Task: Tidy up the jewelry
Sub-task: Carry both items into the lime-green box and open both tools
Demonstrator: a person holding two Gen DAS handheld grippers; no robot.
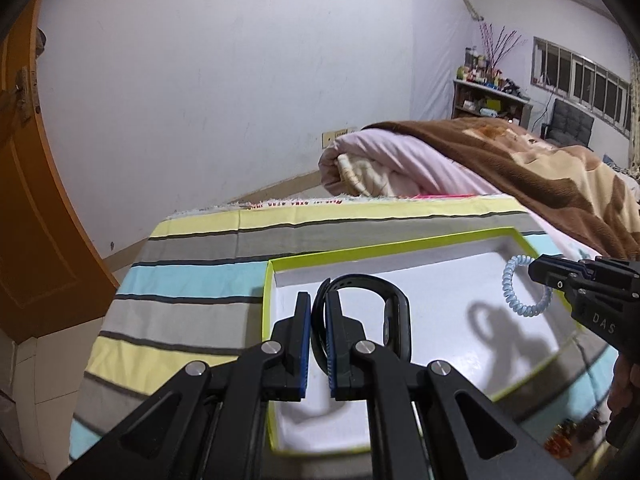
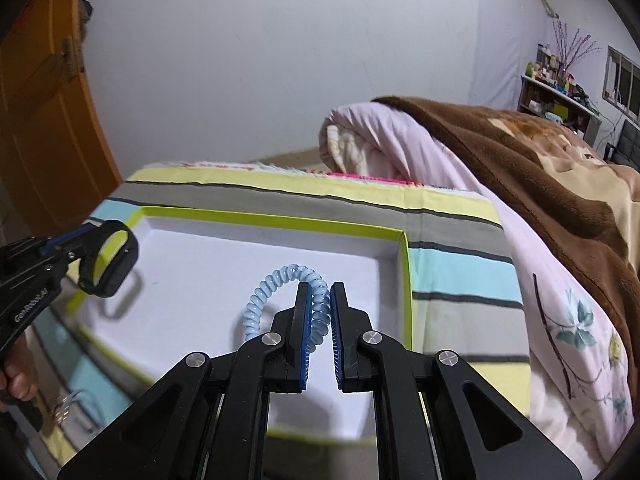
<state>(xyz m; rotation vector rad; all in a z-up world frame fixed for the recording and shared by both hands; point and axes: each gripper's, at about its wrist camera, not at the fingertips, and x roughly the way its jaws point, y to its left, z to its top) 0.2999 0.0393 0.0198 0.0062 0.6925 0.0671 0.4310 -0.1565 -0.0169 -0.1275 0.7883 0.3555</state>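
Black tongs at lower centre of the left wrist view, the left gripper (image 1: 319, 340), are pinched on a black band (image 1: 360, 320), which is held clear of the box floor; its shadow is cast on the white lining. Right gripper (image 2: 319, 336), lower centre of the right wrist view, is pinched on a pale blue coil tie (image 2: 280, 284), likewise lifted, with most of its loop arching to the left of the pads.

Box (image 1: 400, 242): shallow, white inside, lime rim, set on a striped cloth (image 1: 192, 248) at mid-frame. Both items are carried above it, the band toward its left part, the coil toward its right.

Bedding: rolled pink quilt (image 2: 400, 140) and brown blanket (image 2: 520, 152), upper right. Small amber pieces (image 1: 560, 436) are seen outside the box at lower right of the left wrist view, blurred.

Step judged in hand: delivery of two items into the box. Next move calls for lowering each to the lining, well apart, then spreading the tongs; the springy coil may cling to a pad.
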